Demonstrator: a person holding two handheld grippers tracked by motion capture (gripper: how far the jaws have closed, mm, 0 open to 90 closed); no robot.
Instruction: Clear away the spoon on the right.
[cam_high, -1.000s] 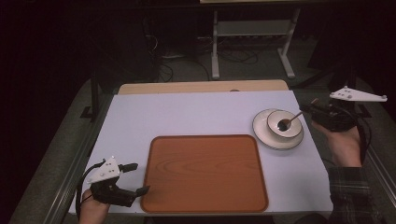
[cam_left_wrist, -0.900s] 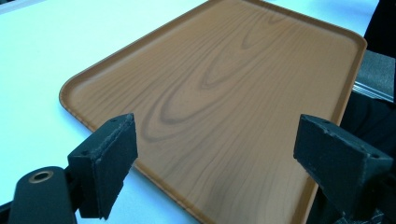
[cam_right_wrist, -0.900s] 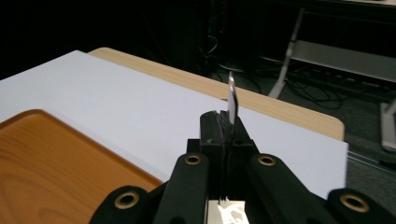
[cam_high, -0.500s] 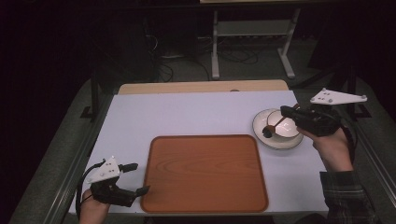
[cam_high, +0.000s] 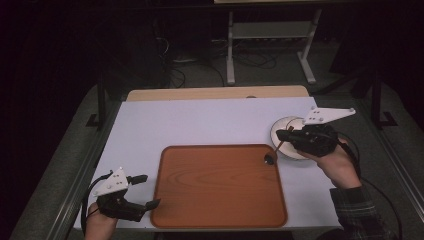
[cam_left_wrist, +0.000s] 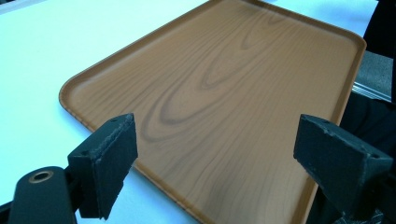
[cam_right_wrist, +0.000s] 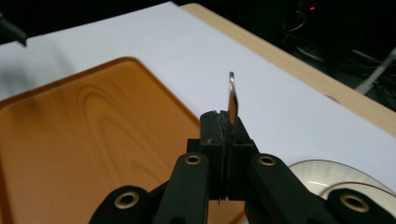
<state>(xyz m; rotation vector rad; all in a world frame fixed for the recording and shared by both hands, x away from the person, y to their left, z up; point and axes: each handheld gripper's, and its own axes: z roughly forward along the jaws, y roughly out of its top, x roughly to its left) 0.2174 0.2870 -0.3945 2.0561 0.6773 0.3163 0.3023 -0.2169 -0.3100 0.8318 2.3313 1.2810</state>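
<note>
We have the right gripper (cam_high: 283, 134) clamped tight on the spoon (cam_high: 274, 151) handle, its dark bowl hanging just below and ahead of the claw, over the right rim of the wooden tray (cam_high: 215, 220), with the white bowl (cam_high: 280, 127) close behind. Our left gripper (cam_high: 145, 191) waits with jaws wide apart at the tray's near left corner. Best we lower gently, keep the handle from twisting, and release only once the spoon lies flat on the tray.
</note>
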